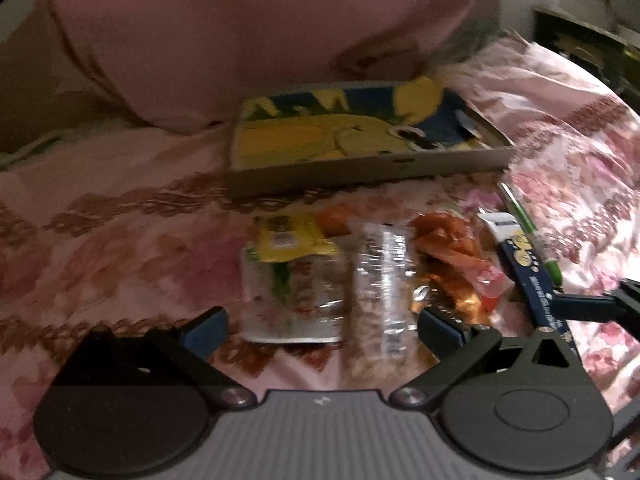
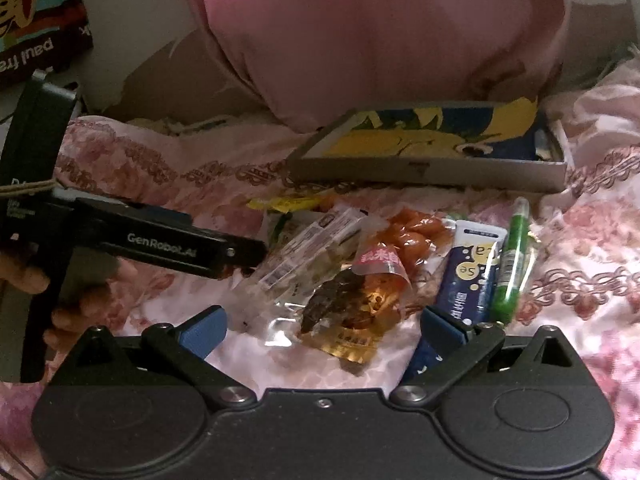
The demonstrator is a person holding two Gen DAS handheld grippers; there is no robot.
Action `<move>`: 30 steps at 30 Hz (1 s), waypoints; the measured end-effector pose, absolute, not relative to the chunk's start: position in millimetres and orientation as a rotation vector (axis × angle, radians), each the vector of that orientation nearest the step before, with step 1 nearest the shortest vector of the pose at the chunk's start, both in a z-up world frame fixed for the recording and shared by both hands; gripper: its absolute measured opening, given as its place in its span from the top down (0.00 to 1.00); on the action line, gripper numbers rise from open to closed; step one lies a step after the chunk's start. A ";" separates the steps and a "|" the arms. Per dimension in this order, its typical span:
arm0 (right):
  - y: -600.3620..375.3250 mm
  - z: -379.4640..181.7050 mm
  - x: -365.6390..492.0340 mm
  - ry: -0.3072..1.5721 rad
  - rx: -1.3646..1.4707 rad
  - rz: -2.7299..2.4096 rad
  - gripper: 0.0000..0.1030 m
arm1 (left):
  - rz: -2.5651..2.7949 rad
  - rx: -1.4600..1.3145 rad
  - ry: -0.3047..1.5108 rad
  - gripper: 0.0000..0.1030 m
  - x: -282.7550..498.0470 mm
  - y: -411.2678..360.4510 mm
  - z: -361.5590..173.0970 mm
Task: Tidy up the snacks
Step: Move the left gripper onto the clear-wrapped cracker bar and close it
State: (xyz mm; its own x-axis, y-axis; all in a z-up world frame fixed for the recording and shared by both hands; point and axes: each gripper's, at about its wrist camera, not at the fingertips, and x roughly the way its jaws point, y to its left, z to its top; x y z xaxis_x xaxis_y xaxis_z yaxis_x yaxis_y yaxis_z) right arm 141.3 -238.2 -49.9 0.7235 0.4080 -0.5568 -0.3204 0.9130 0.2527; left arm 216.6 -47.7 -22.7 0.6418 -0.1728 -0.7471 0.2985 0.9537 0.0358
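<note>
Several snack packets lie in a heap on the pink floral bedspread. My left gripper (image 1: pixel 322 332) is open just above a clear packet with green inside (image 1: pixel 292 292) and a long clear packet (image 1: pixel 380 292). A yellow packet (image 1: pixel 292 238) and orange-red snacks (image 1: pixel 452 256) lie beyond. My right gripper (image 2: pixel 324 330) is open over a brown snack packet with a red label (image 2: pixel 352 304), with a blue stick packet (image 2: pixel 468 268) and a green one (image 2: pixel 512 260) by its right finger. A shallow box with a yellow and blue print (image 2: pixel 432 152) lies behind the heap.
A person in pink clothing (image 2: pixel 360 40) sits close behind the box. A hand (image 2: pixel 28 276) holds the left gripper's handle at the left edge. A printed paper bag (image 2: pixel 40 20) stands at the far left. The bedspread (image 1: pixel 100 240) is bare left of the heap.
</note>
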 end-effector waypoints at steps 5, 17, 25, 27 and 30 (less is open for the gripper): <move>-235.9 -58.9 153.1 0.670 0.165 0.397 0.02 | -0.343 0.165 0.875 0.01 233.1 -55.6 -30.1; -216.9 -72.5 162.5 0.669 0.116 0.383 0.15 | -0.392 0.209 0.931 0.18 247.5 -65.8 -39.4; -203.8 -81.8 170.2 0.676 0.075 0.325 0.18 | -0.379 0.142 0.979 0.25 257.8 -62.8 -46.4; -201.9 -81.6 168.6 0.673 0.057 0.313 0.22 | -0.372 0.127 0.988 0.28 258.8 -61.3 -48.9; -198.1 -80.1 164.2 0.658 0.021 0.305 0.29 | -0.378 0.120 0.999 0.36 258.1 -59.8 -51.2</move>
